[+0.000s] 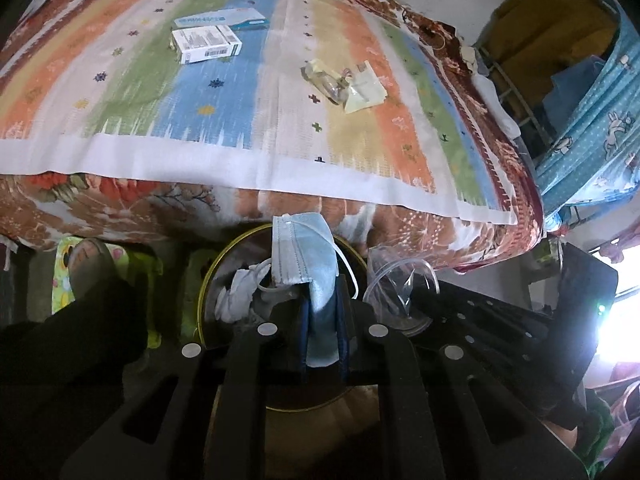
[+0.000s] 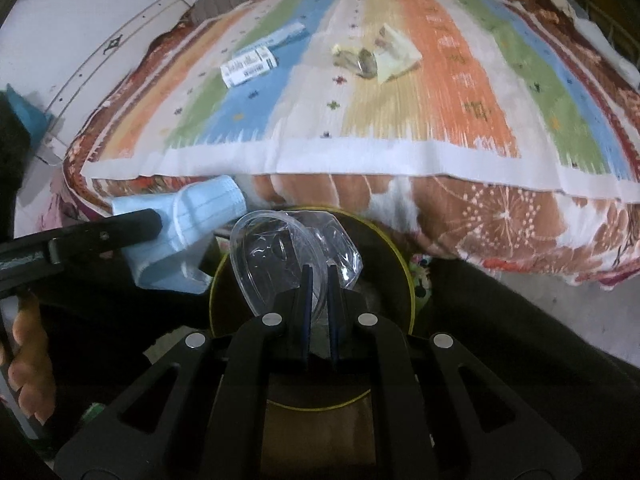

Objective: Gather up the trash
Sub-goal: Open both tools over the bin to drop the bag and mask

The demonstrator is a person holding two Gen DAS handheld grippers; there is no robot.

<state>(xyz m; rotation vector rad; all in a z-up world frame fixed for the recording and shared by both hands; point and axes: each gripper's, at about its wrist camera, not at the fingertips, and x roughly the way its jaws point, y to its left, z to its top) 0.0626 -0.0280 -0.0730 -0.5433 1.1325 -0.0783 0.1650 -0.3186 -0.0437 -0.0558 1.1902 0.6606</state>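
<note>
Left wrist view: the left claw (image 1: 322, 320) is seen clamped on a blue mask (image 1: 302, 254), which is held above a dark bin (image 1: 208, 280) with a yellow rim, just in front of the bed's (image 1: 120, 212) near edge. White crumpled paper (image 1: 236, 298) is seen inside the bin. To the right, the right claw (image 2: 318, 292) is nearly closed on a clear plastic lid (image 2: 272, 256), also held over the bin. Far on the striped cloth (image 1: 240, 120), two boxes (image 1: 206, 42) are left lying, with crumpled wrappers (image 1: 348, 84) well to their right.
</note>
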